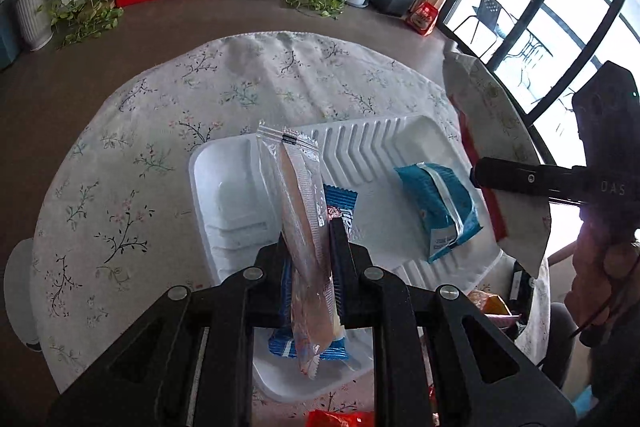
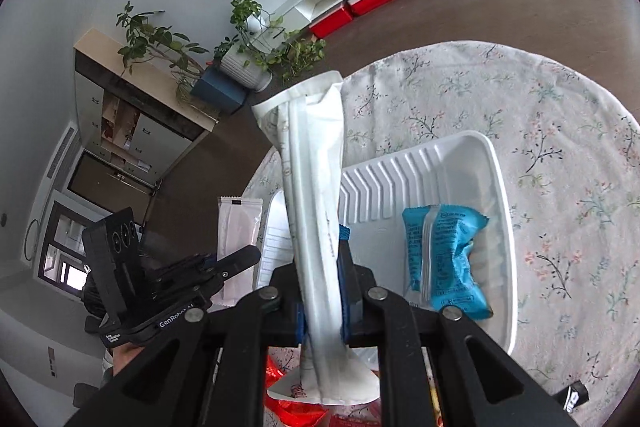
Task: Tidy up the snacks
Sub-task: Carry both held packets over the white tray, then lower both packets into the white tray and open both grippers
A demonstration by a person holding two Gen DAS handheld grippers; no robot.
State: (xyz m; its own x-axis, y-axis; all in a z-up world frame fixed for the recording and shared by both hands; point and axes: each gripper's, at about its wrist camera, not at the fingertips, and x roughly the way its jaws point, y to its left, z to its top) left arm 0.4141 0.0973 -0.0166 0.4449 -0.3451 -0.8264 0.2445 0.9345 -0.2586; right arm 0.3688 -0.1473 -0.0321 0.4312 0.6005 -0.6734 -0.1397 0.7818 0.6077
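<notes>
My left gripper [image 1: 310, 247] is shut on a clear-wrapped snack stick [image 1: 300, 195] that stands up over the white divided tray [image 1: 224, 195]. My right gripper [image 2: 320, 271] is shut on a long white snack packet [image 2: 312, 163], held upright above the tray [image 2: 496, 187]. A light blue snack bag [image 1: 440, 207] lies in the tray's large compartment, also visible in the right wrist view [image 2: 444, 259]. A dark blue wrapped snack [image 1: 340, 203] lies in the tray under the left jaws. In the right wrist view the left gripper [image 2: 240, 259] and its clear packet [image 2: 238, 239] show at the left.
The tray sits on a round table with a floral cloth [image 1: 140, 155]. Red snack packets [image 2: 292, 407] lie at the table's near edge. A person's hand [image 1: 616, 255] holds the right gripper [image 1: 480, 175] at the right. Potted plants and a low white cabinet stand beyond.
</notes>
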